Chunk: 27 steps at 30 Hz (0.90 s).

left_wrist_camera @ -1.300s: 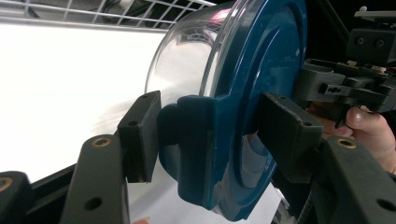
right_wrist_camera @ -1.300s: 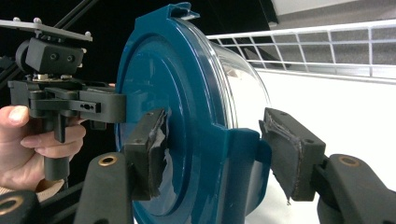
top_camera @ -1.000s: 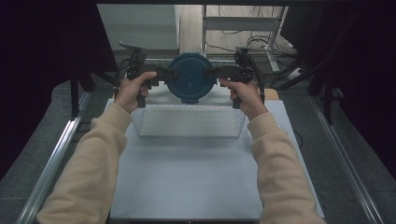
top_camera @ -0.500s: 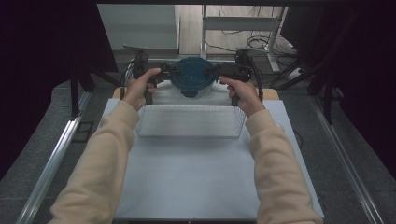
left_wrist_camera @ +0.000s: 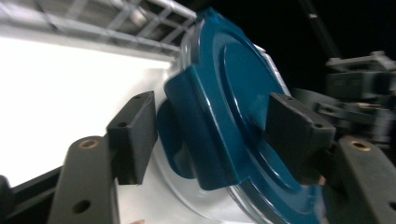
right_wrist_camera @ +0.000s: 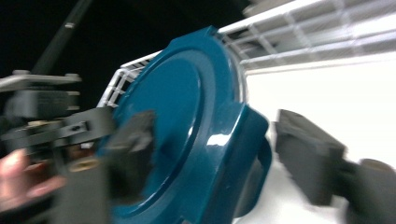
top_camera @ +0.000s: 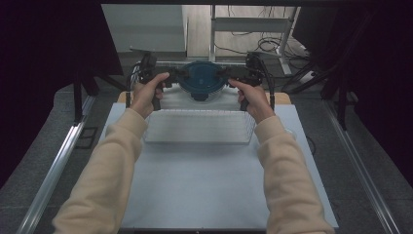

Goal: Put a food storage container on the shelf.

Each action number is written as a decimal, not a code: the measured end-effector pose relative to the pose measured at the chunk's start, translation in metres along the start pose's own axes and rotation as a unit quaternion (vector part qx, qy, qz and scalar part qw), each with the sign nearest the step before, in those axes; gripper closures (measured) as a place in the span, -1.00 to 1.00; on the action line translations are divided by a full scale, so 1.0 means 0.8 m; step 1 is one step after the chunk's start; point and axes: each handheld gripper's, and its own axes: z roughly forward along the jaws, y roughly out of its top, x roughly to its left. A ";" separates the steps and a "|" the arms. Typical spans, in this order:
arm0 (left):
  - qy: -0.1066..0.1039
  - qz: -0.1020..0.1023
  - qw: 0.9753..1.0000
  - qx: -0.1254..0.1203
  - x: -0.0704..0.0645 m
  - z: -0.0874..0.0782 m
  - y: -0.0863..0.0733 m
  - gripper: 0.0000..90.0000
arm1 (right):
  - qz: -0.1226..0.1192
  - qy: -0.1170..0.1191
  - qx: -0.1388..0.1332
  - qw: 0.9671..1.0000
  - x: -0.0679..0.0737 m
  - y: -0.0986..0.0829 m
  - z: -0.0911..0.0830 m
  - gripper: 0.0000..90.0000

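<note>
- Okay, I am holding a round teal plastic lid with clip tabs [top_camera: 200, 80] up in the air between both grippers, over the far edge of the table.
- I am gripping it from the left side with the left gripper [top_camera: 171, 78], and in the left gripper view its two black jaws are standing either side of the lid's clip tab [left_wrist_camera: 205, 135]; one pad is lying on the lid's top face, while the other is sitting slightly off the tab's underside, so I cannot tell how firmly it is clamping.
- I am meeting the lid's opposite side with the right gripper [top_camera: 229, 77]; in the right gripper view the picture is blurring, one jaw is overlapping the teal face [right_wrist_camera: 187, 135] and the other is standing apart from the tab, so I am reading these jaws as parted around it.
- Below and just nearer me, a clear ribbed plastic tray [top_camera: 197, 126] is resting on the pale blue table mat [top_camera: 204, 190].
- My cream sleeves [top_camera: 104, 170] are reaching forward from the near edge.
</note>
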 end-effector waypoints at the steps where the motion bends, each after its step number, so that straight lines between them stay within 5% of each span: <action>1: 0.000 0.010 1.000 -0.005 -0.002 -0.003 -0.001 -0.34 | -0.007 -0.005 -0.010 1.000 0.003 -0.001 -0.003 -0.58; 6: 0.024 0.057 0.998 -0.026 -0.015 -0.025 -0.007 -0.58 | -0.058 -0.023 -0.041 0.997 0.023 -0.007 -0.022 -0.76; 9: 0.024 0.079 0.996 -0.038 -0.022 -0.042 -0.020 -0.60 | -0.089 0.000 -0.043 0.995 0.039 -0.020 -0.033 -0.77; 12: 0.026 0.103 0.994 -0.039 -0.030 -0.059 -0.040 -0.56 | -0.125 -0.003 -0.037 0.991 0.051 -0.038 -0.044 -0.78; 18: 0.027 0.176 0.984 -0.017 -0.044 -0.091 -0.095 -0.54 | -0.193 -0.026 -0.035 0.980 0.056 -0.076 -0.073 -0.73; 23: 0.029 0.205 0.978 -0.008 -0.045 -0.110 -0.147 -0.52 | -0.245 -0.050 -0.032 0.968 0.050 -0.119 -0.095 -0.71; 27: 0.031 0.223 0.974 0.013 -0.038 -0.118 -0.189 -0.51 | -0.268 -0.051 -0.022 0.962 0.044 -0.158 -0.112 -0.72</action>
